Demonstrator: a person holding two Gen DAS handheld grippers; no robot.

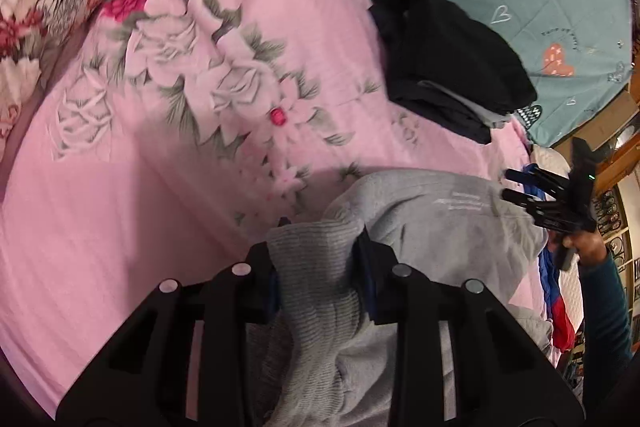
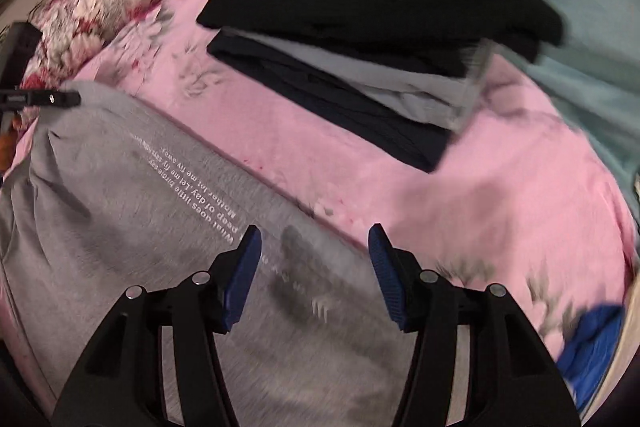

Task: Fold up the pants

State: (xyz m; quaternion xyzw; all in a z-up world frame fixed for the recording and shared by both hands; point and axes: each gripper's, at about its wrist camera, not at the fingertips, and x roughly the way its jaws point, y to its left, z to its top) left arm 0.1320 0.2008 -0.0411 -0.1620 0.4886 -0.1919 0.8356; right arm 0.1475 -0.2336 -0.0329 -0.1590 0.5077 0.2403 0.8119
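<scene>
Two grippers | left gripper (image 1: 318,259) clamped on ribbed cuff of grey sweatpants (image 2: 132,195), lying on pink bedsheet (image 2: 320,163) at 9 o'clock | right gripper (image 2: 314,267) jaws wide, empty | soft, floppy, light: grab hems or waistband

The grey pants (image 2: 132,195) are showing as soft matt knit cloth, fleecy on the flat and ribbed at the band (image 1: 316,267) where the left tool (image 1: 320,239) is pinching it. Both tools are looking like matt black plastic with dull metal pins; the right tool (image 2: 314,239) is carrying ridged blue pads (image 2: 384,275). The bed sheet (image 1: 120,219) is looking smooth, faintly striped cotton; the stacked dark clothes (image 2: 380,7) are looking matt.
</scene>
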